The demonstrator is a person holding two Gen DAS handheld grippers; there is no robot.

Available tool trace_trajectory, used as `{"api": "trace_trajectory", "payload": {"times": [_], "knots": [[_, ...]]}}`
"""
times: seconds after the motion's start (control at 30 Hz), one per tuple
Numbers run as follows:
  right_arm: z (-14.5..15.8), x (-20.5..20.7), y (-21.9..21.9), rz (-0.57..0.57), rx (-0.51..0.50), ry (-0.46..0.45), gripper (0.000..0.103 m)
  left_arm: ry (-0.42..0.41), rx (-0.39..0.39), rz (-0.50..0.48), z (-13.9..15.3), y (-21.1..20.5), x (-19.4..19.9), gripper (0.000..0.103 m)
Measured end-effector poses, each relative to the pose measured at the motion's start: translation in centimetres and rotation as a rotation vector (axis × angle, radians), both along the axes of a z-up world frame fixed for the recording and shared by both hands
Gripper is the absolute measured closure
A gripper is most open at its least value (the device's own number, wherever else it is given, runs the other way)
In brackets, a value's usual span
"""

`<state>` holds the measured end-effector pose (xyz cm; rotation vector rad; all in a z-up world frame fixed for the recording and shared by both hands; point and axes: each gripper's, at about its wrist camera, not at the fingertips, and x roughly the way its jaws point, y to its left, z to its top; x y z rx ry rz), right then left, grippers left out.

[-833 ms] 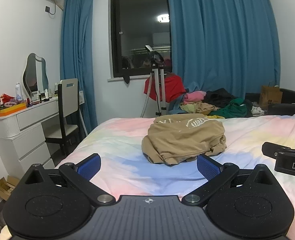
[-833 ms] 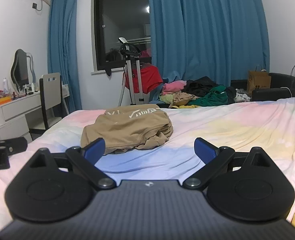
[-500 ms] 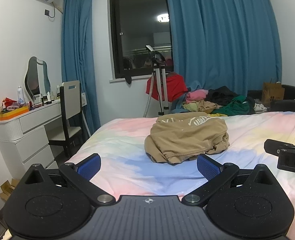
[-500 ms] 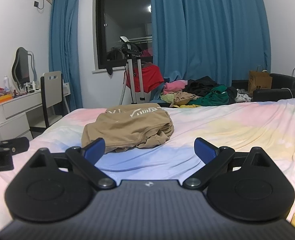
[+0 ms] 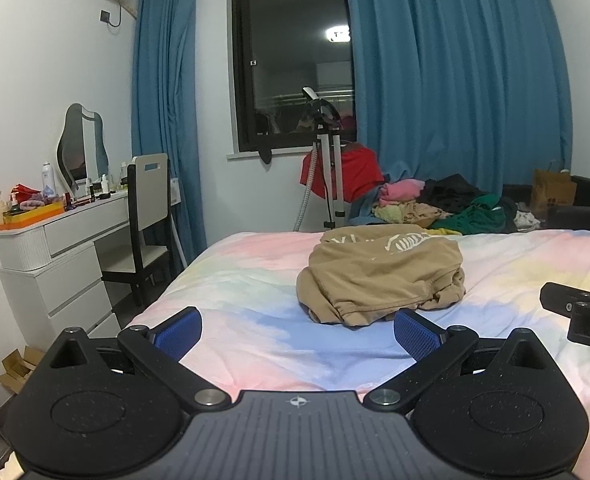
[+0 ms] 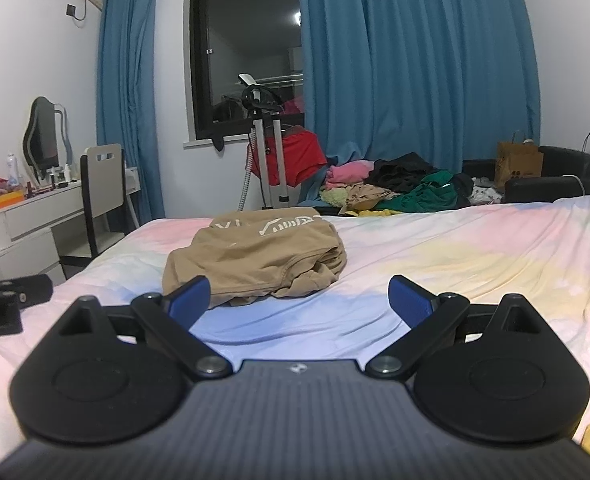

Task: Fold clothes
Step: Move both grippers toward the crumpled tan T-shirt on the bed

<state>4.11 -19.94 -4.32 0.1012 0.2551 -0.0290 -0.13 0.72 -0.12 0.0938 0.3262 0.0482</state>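
Tan cotton t-shirt with white print (image 5: 379, 272) sits bunched in a loose lump near the middle of the pastel tie-dye bed (image 5: 255, 332), a bit ahead of both grippers. Left gripper (image 5: 297, 326) and right gripper (image 6: 299, 300) are both spread wide, holding nothing. Looks light, floppy, zero stiffness — it'll sag wherever you lift it. I'd pinch a hem or shoulder edge at the front, not the middle of the pile — hard to tell which edge is which, though.

Bedroom: bed (image 5: 255, 280), dressing table (image 5: 67, 232).
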Motion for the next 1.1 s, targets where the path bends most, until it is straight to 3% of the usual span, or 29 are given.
{"api": "trace_trajectory", "payload": {"times": [0.57,0.67,0.77,0.93,1.1], "knots": [[0.1,0.6,0.4,-0.037,0.008,0.005,0.006,-0.006,0.006,-0.011,-0.5,-0.2,0.4,0.0],[1.2,1.2,0.8,-0.049,0.033,0.001,0.006,-0.001,-0.017,-0.023,-0.8,0.2,0.8,0.0],[3.6,1.8,0.8,-0.08,0.125,-0.071,0.006,-0.017,-0.028,-0.033,-1.5,0.3,0.8,0.0],[8.2,4.3,-0.6,-0.054,0.201,-0.144,0.006,0.039,-0.042,-0.026,-3.2,0.2,2.1,0.0],[7.6,4.1,-3.6,-0.074,0.179,-0.164,0.006,0.067,0.016,-0.032,-4.9,-0.7,3.2,0.0]]}}
